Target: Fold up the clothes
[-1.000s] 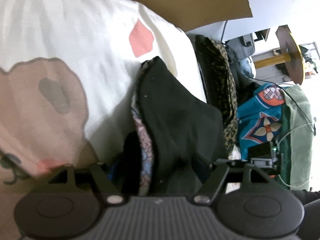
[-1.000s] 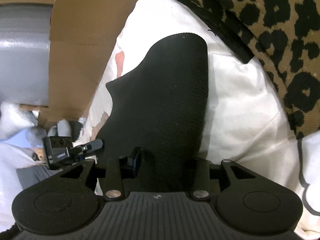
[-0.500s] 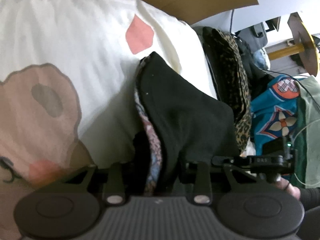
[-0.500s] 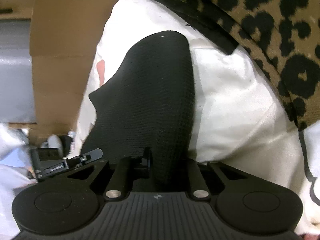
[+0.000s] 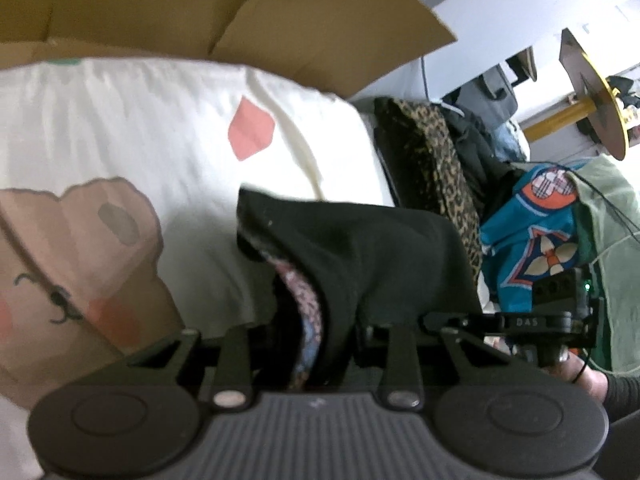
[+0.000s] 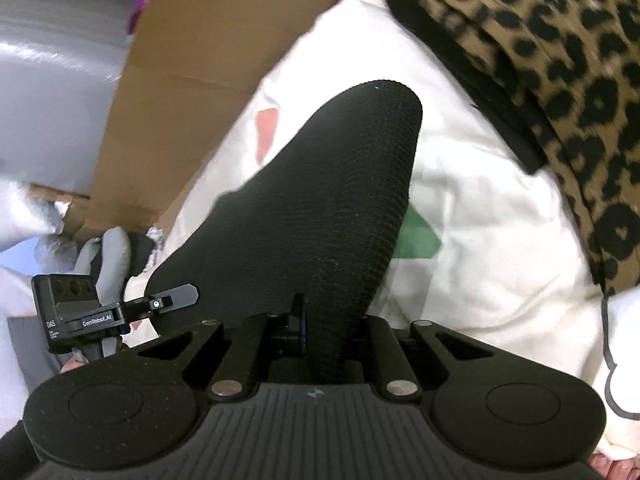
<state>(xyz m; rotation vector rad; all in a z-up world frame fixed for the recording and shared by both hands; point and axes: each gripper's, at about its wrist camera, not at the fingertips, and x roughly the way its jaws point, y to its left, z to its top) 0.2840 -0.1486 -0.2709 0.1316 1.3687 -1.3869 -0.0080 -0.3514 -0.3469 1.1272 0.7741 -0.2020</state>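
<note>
On the cream bedding (image 5: 160, 128), printed with a pink diamond, a brown cartoon face and a green shape, we hold the black garment (image 5: 372, 256) between our two claws. Our left claw (image 5: 316, 344) is clamped on one end of it, where a patterned lining in pink and blue shows along the folded edge. Our right claw (image 6: 324, 344) is pinched on the other end, the ribbed black knit (image 6: 320, 208) bunched between its fingers.

Writing is sparse. From the right wrist view we read "GenRobot.AI" and "DAS" on the small black camera module (image 6: 68, 312) of the other claw, low and left of the garment. From the left wrist view, "DAS" shows again on the matching module (image 5: 536, 322) to the right of the garment, with a tiny green light above it.

From the right wrist view the garment's long axis runs away from us, its rounded far end pointing up and slightly right toward the leopard-print cloth (image 6: 540, 60). From the left wrist view it stretches sideways, its peak pointing left over the bedding.

Beyond the garment stands brown cardboard (image 5: 240, 12); right of it lie the leopard-print cloth (image 5: 440, 160) and a turquoise patterned fabric (image 5: 532, 232).
</note>
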